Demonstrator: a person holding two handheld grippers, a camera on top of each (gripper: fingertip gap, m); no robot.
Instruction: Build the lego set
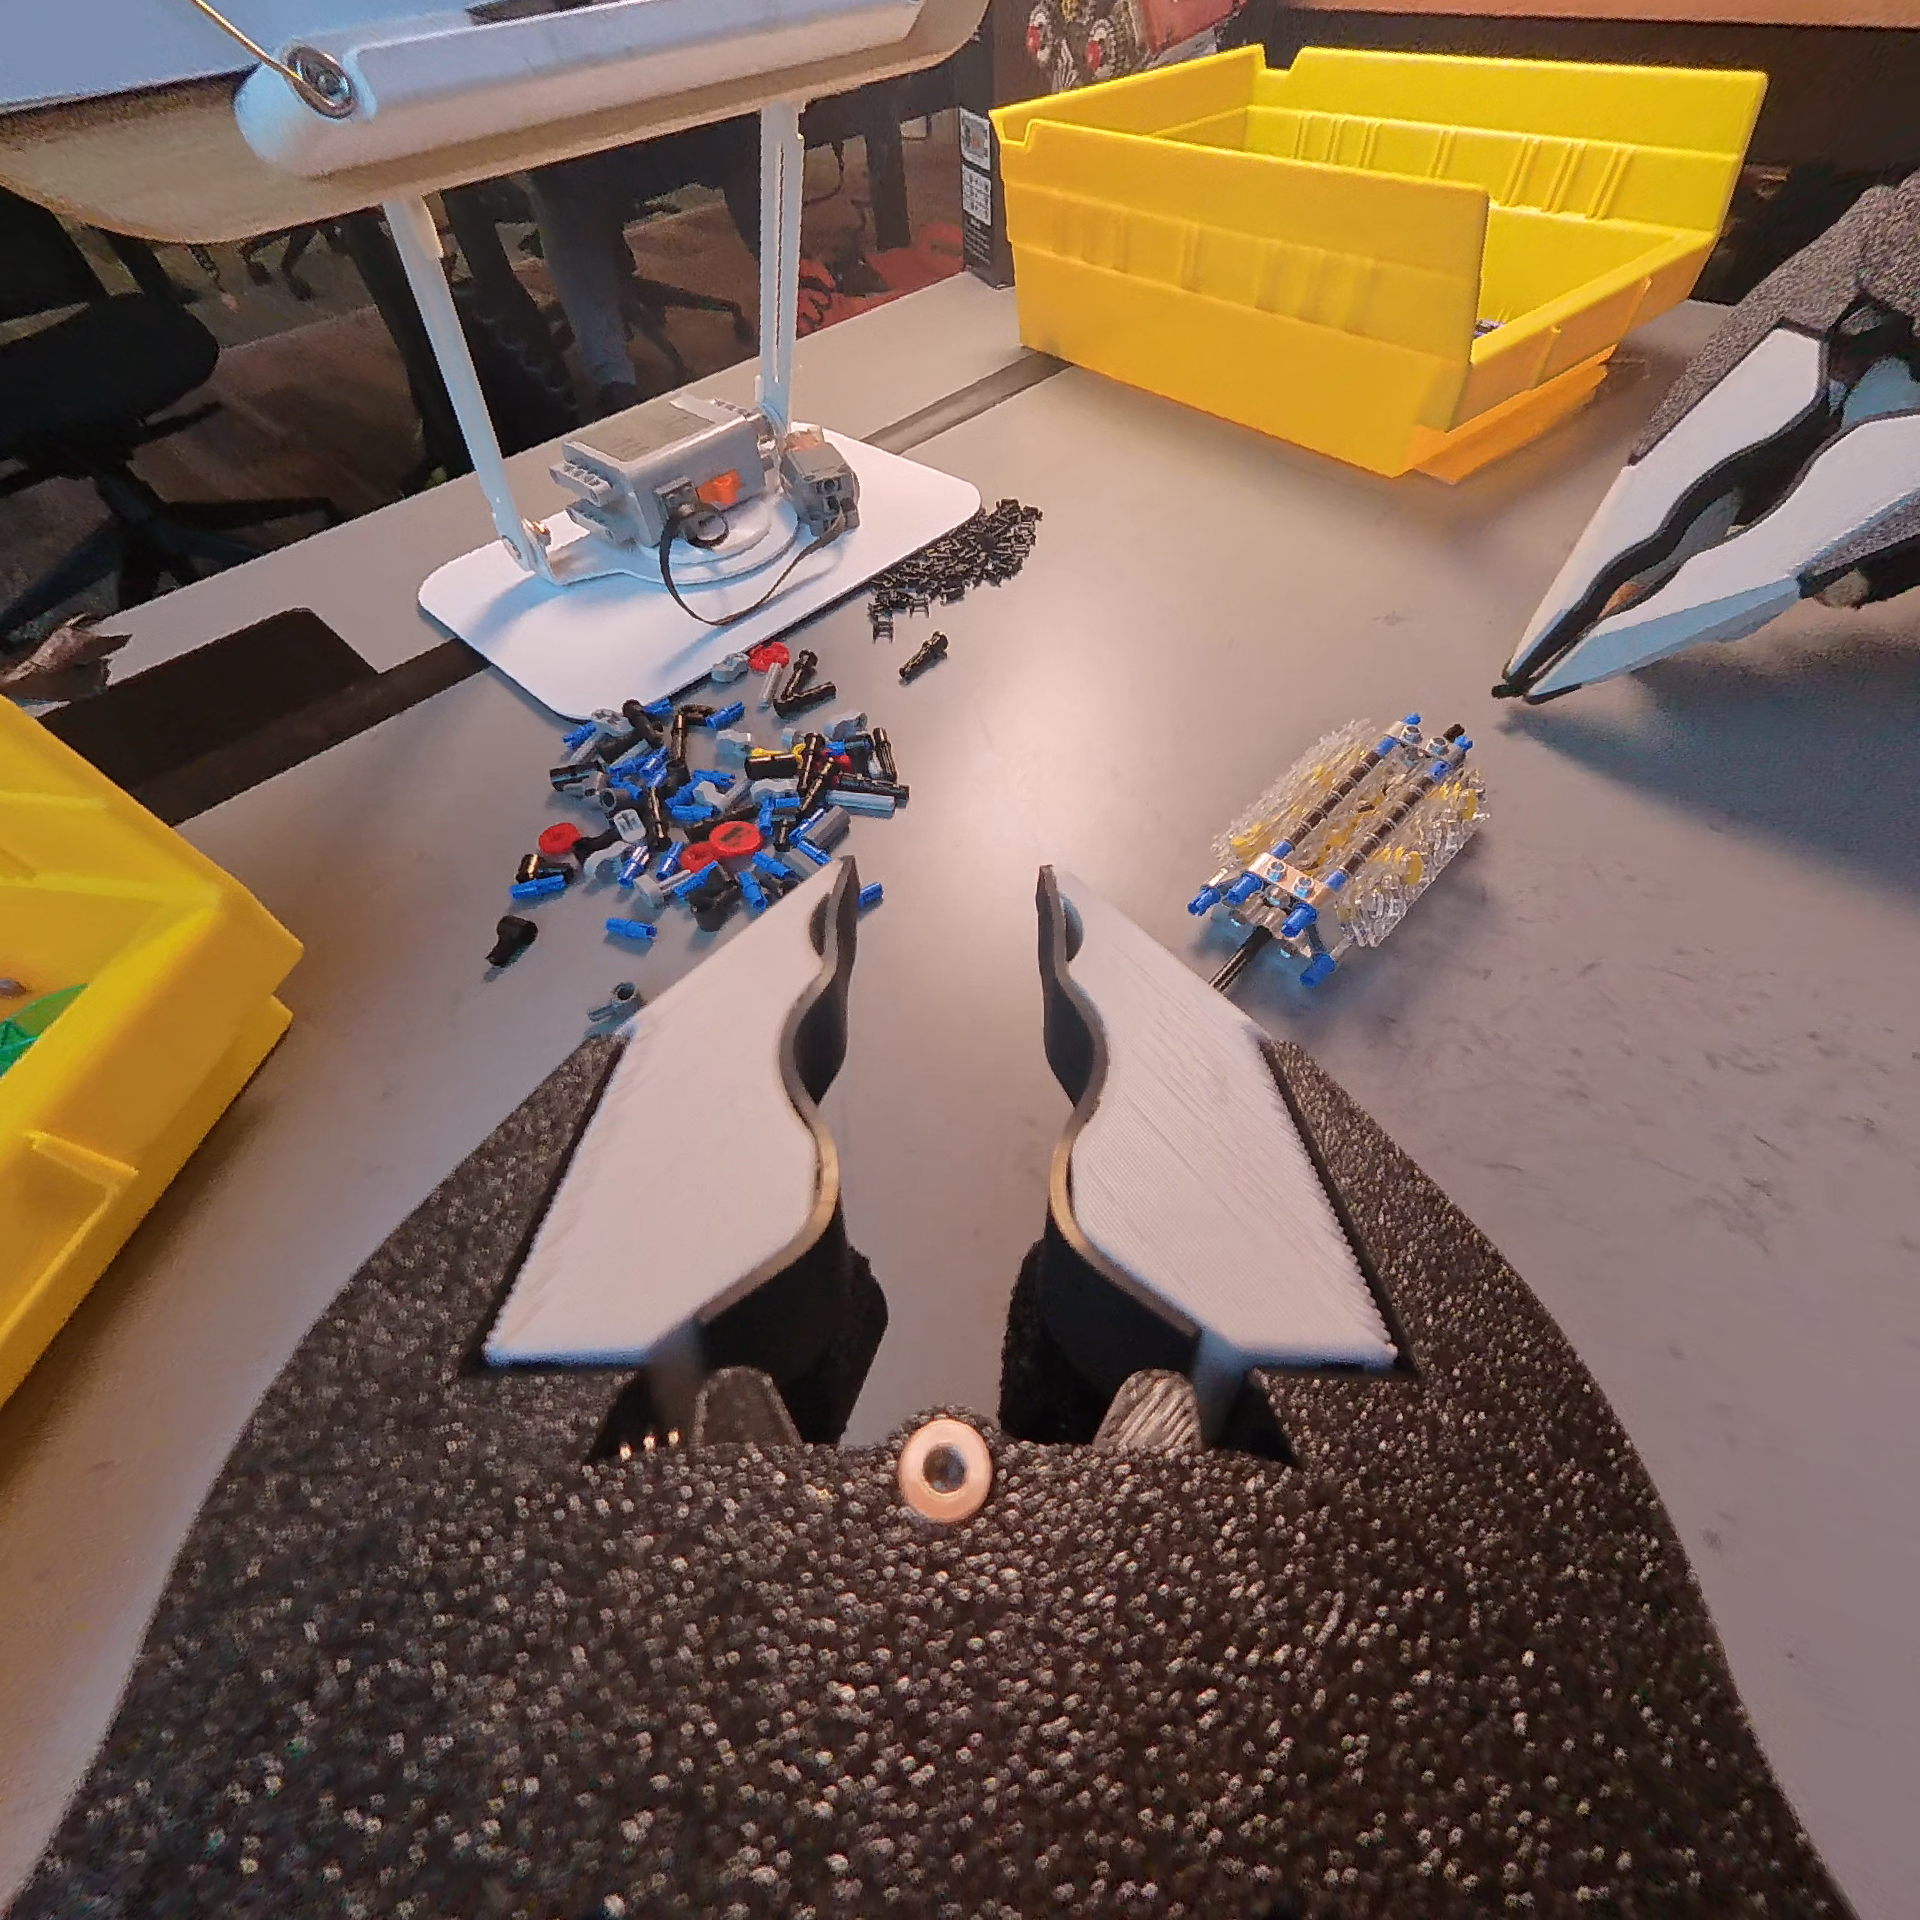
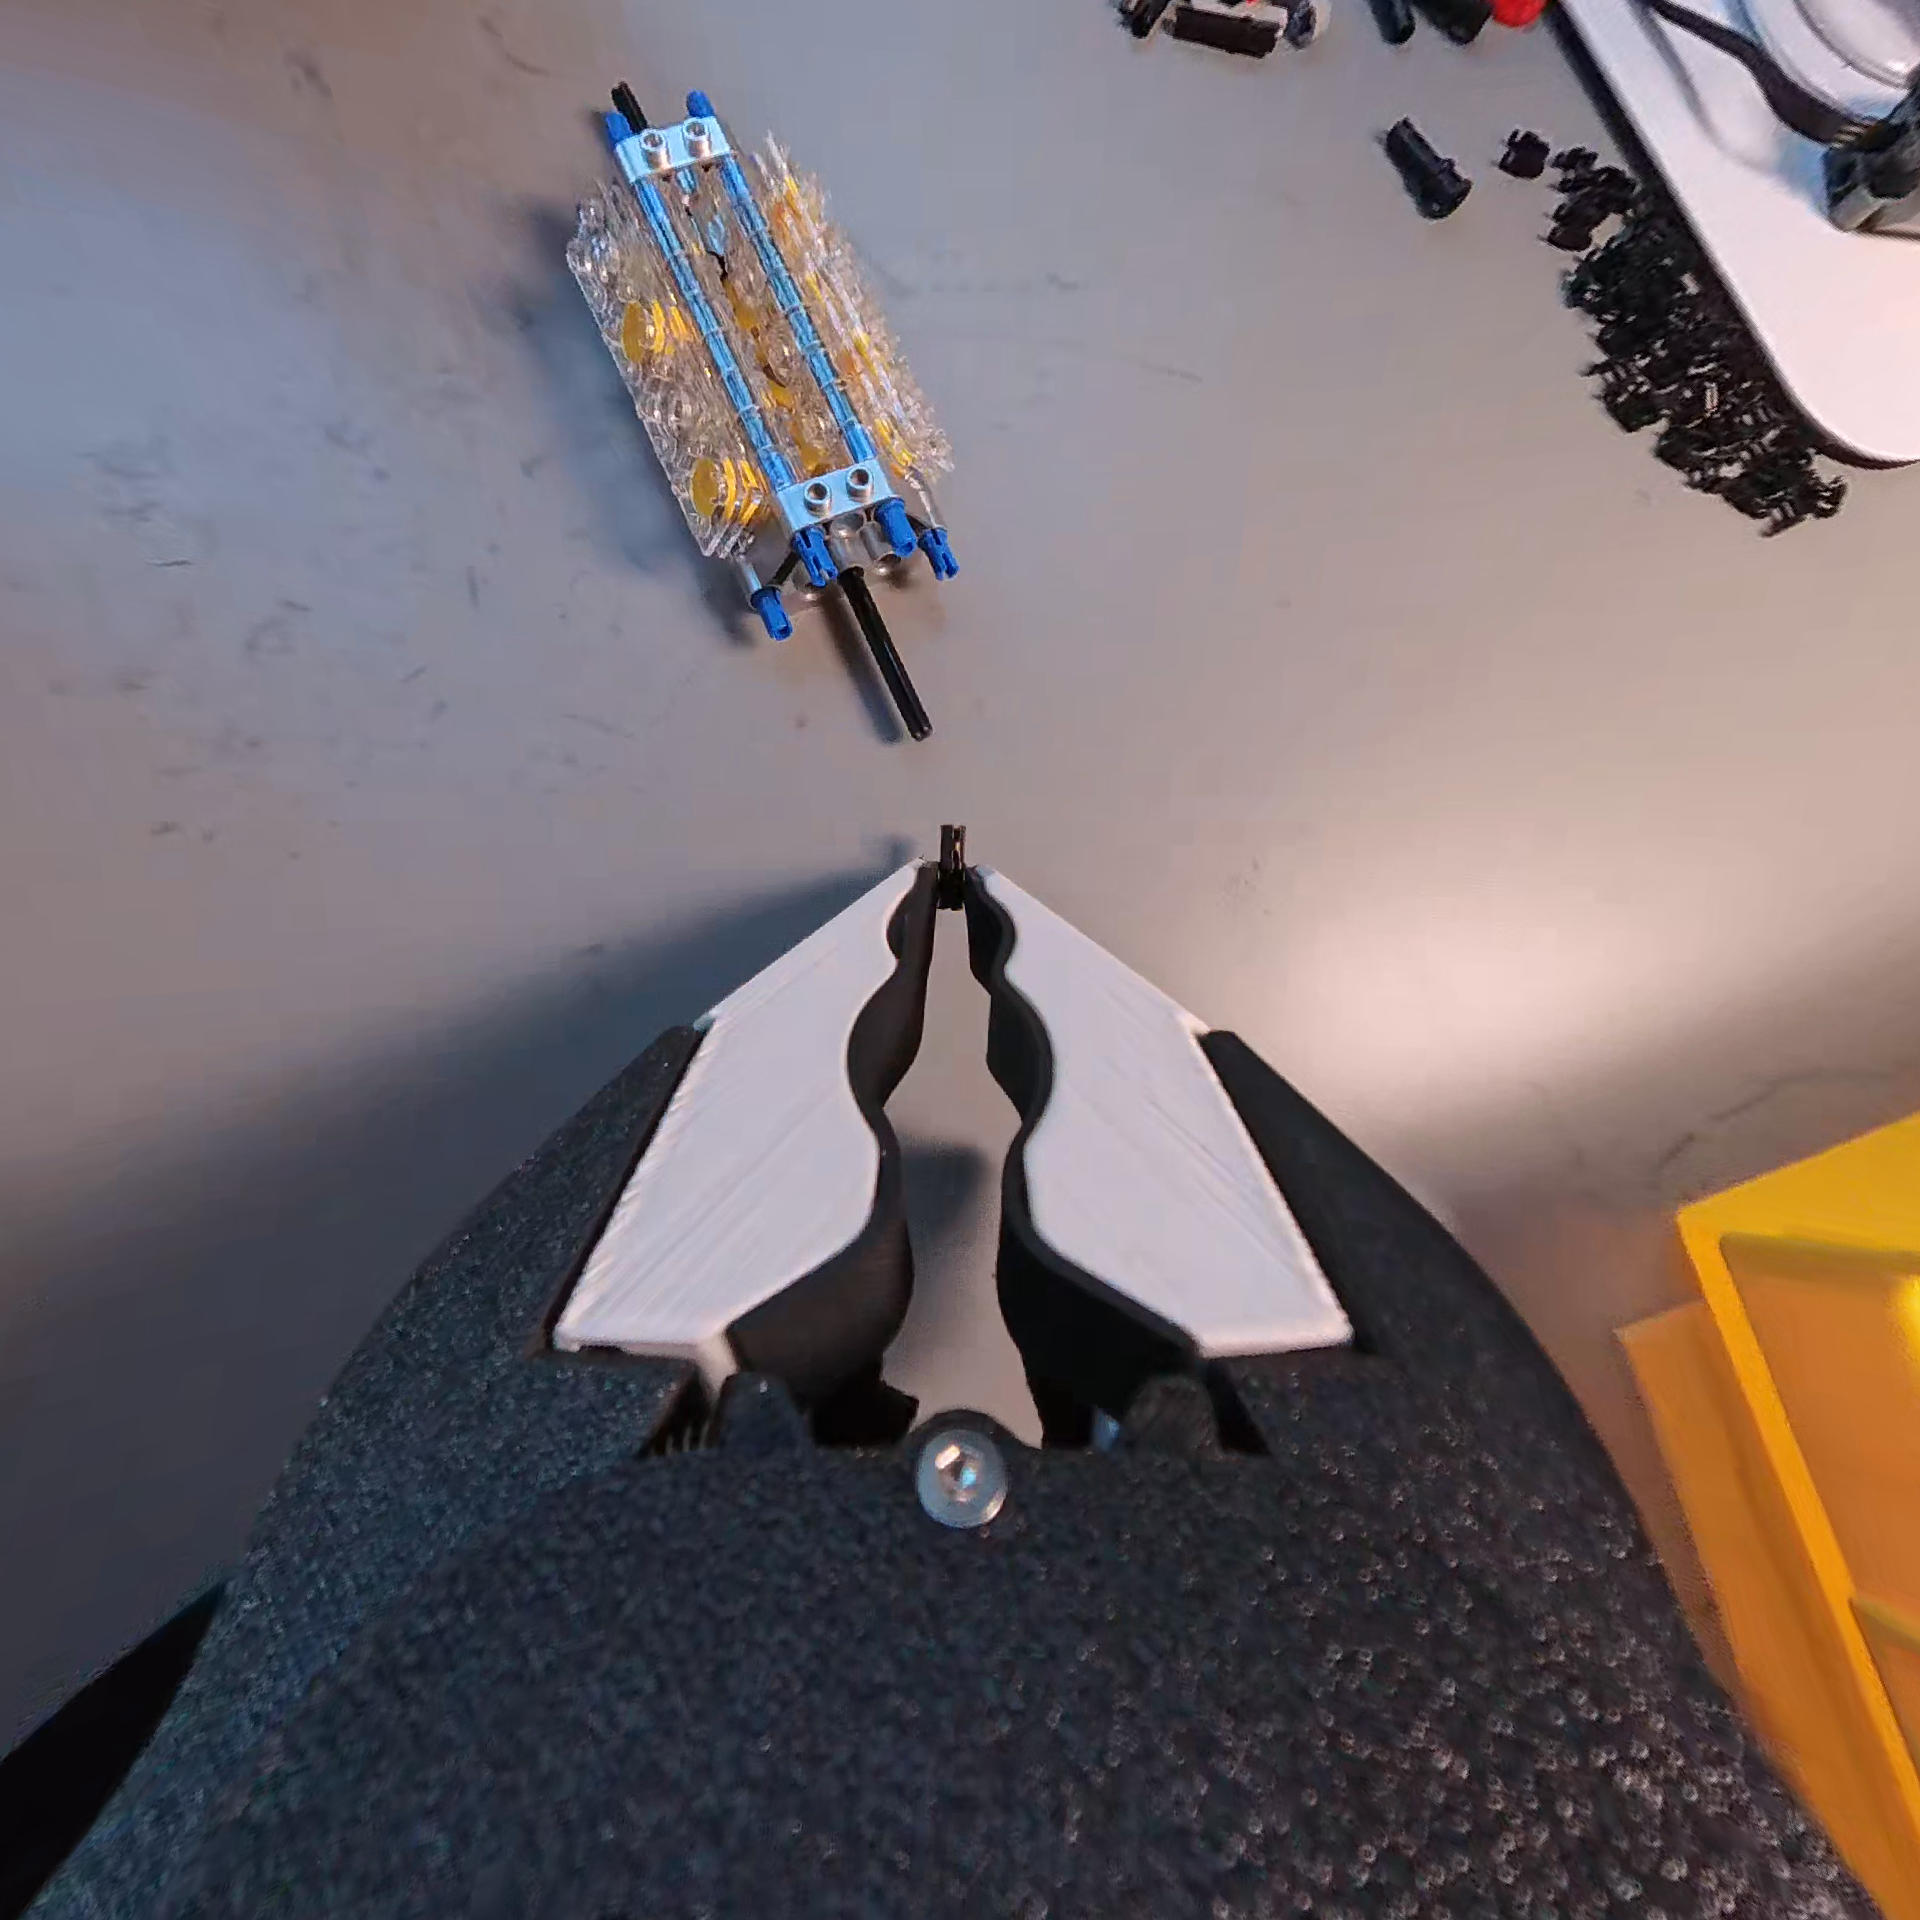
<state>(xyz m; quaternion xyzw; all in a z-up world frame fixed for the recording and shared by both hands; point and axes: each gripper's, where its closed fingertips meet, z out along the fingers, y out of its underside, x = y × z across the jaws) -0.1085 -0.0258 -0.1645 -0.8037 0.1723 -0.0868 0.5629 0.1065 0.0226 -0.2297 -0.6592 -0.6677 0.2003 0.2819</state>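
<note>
A: On the smooth, scuffed grey bench (image 1: 1143, 644), what is biggest?

B: From the left wrist view, the stacked glossy yellow plastic bins (image 1: 1299, 260) at one o'clock, hard-walled with ribbed sides. Another yellow plastic bin (image 1: 135, 1039) sits at nine o'clock.

A: And after those?

B: At eleven o'clock, a flat white rounded base plate (image 1: 582, 644) with slim white struts rising from it. A boxy grey plastic motor block (image 1: 665, 478) with a black cable rests on that plate.

A: The tongs?

B: The left tongs (image 1: 948, 883) are spread wide and hold nothing. Their ribbed white fingers with wavy black inner edges hover just beside a loose scatter of blue, black, grey and red plastic pins and connectors (image 1: 717, 800) at eleven o'clock. The right tongs (image 2: 948, 878) are pressed nearly together on a small black plastic peg (image 2: 950, 852), which pokes out from the very tips, above bare bench.

A: What lies nearest that peg?

B: At eleven o'clock from the right wrist view is a bristly clear-plastic barrel assembly with yellow discs, blue rods and grey end beams (image 2: 758, 343). Its thin black axle (image 2: 883, 665) points back toward the tips, near but apart. A heap of tiny black clips (image 2: 1683, 384) hugs the plate edge at two o'clock.
</note>
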